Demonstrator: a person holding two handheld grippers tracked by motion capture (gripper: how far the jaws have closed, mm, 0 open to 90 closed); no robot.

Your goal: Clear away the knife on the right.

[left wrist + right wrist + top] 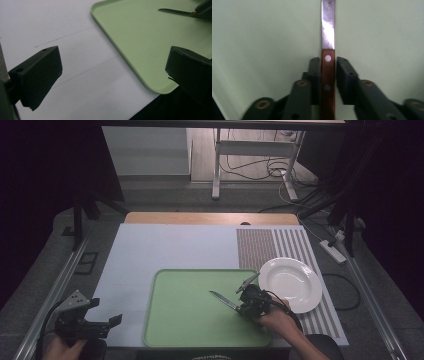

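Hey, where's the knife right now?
In the high view the knife is over the right part of the green tray, left of the white plate, its wooden handle between the fingers of the right gripper.

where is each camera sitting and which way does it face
high view: fixed above the person's side, looking forward and down on the green tray, white plate, both hands and grippers.
left gripper view: rides the left gripper, looking past its wide-apart jaws at the tray corner.
right gripper view: rides the right gripper, looking along the knife between its jaws.
All three share tray and knife.
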